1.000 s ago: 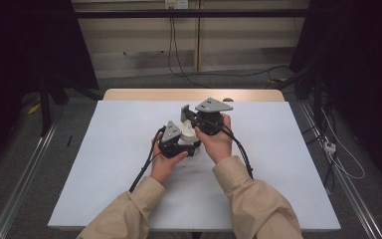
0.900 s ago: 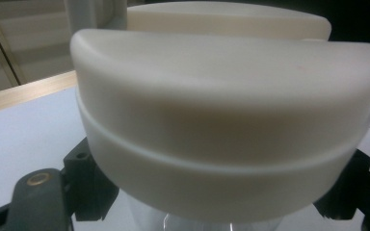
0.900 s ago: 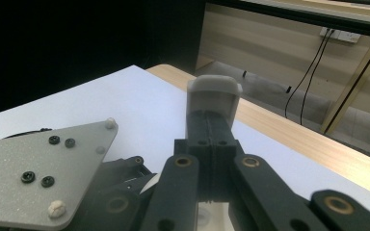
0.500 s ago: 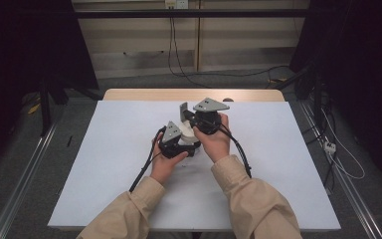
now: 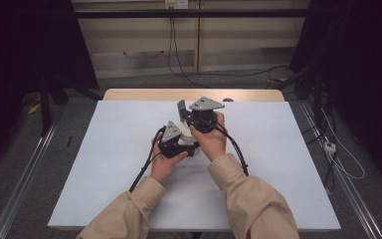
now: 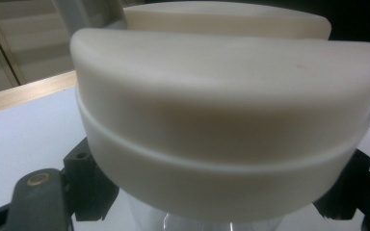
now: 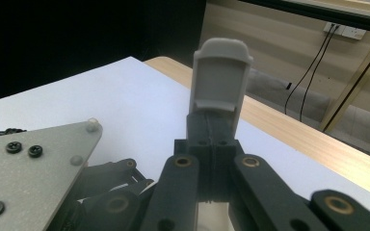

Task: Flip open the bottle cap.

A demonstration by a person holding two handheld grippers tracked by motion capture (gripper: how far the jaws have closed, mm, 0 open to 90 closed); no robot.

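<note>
A clear container (image 6: 173, 222) with a wide cream cap (image 6: 221, 120) sits right in front of the camera in the left gripper view. My left gripper (image 6: 212, 209) is shut on the clear body just under the cap, with black jaw parts showing at both sides. In the high view the left gripper (image 5: 178, 135) is held above the table's middle, with the cream cap (image 5: 184, 121) just beyond it. My right gripper (image 7: 220, 82) is shut, grey fingertips pressed together on nothing. In the high view the right gripper (image 5: 181, 106) is beside the cap, tips pointing away from the person.
The white table top (image 5: 288, 164) ends in a wooden strip (image 5: 144, 94) at its far edge. Black cables (image 5: 142, 172) trail from the grippers toward the person. Both sleeves (image 5: 248, 199) come in from the bottom. Metal rails (image 5: 25, 184) flank the table.
The right gripper has edged slightly to the left. The left hand and the container have stayed where they were.
</note>
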